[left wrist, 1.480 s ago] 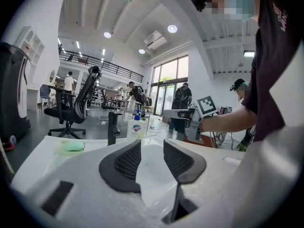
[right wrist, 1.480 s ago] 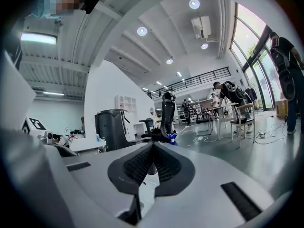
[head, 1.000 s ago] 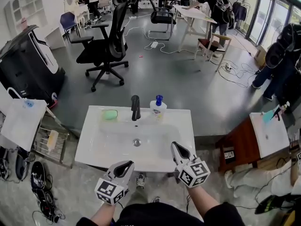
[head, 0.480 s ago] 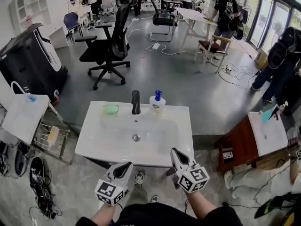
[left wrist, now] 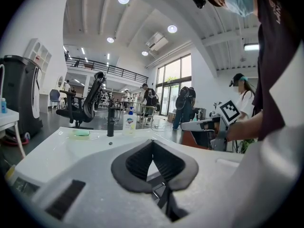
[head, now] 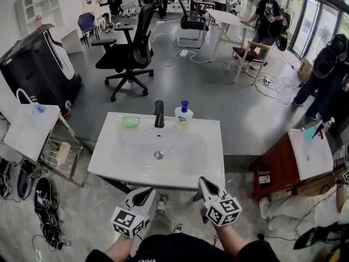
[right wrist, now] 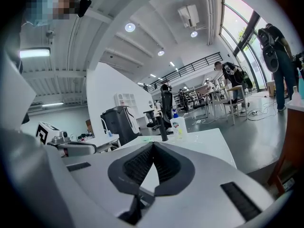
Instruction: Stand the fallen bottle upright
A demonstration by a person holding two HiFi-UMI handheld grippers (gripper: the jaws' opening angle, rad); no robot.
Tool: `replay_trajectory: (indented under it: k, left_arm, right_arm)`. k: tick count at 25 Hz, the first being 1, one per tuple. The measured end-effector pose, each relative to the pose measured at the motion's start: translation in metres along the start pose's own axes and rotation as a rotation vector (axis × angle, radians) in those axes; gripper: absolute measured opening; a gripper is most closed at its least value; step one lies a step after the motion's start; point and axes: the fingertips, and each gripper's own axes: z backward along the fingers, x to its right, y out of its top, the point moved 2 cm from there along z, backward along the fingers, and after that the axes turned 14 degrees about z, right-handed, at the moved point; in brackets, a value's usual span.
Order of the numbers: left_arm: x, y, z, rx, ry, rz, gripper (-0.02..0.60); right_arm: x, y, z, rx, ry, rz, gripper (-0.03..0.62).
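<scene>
While left gripper (head: 146, 190) and right gripper (head: 203, 180) hang closed, empty, faucet (head: 158, 113) flanks upright bottle (head: 184, 115).

bottle (head: 184, 116) is upright, not fallen. whitish pump bottle with a blue pump head on top and a label with blue print on the front, print too small to read. it stands free on the back ledge of the white sink surface (head: 103, 162), just right of the black faucet (head: 158, 114). near it, can't tell if touching. base flat on the ledge behind the bowl, at the side far from the person.
</scene>
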Motion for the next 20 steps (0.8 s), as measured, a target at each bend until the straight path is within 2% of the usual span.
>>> replay_trajectory:
  k: [10, 20]
  left_arm:
    - [0.005, -0.005, 0.009, -0.007, 0.008, 0.008, 0.02]
    - [0.007, -0.011, 0.012, -0.011, 0.016, 0.01, 0.02]
  right_arm:
    - [-0.002, -0.014, 0.017, -0.049, -0.024, -0.01, 0.002]
    - [-0.004, -0.019, 0.018, -0.055, -0.024, -0.009, 0.002]
